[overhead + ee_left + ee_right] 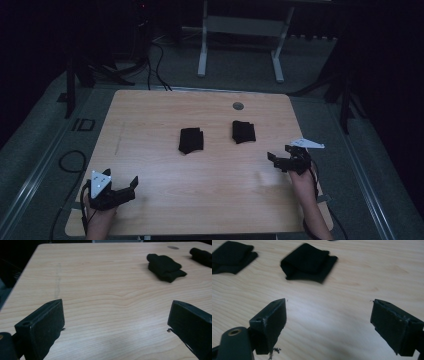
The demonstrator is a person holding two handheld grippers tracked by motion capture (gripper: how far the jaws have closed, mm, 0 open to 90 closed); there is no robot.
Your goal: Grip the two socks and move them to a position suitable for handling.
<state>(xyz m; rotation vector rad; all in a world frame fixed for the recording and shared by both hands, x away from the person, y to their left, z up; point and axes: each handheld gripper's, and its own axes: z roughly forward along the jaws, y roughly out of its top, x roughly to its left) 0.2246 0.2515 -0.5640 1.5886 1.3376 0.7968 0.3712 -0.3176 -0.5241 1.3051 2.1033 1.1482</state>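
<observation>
both grippers, left gripper (131, 186) and right gripper (274, 159), gape near folded black cloths (191, 140).

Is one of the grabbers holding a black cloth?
No, both cloths lie on the table, apart from the open left gripper and right gripper.

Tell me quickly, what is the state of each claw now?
Left claw: open, holding nothing.
Right claw: open, holding nothing.
</observation>
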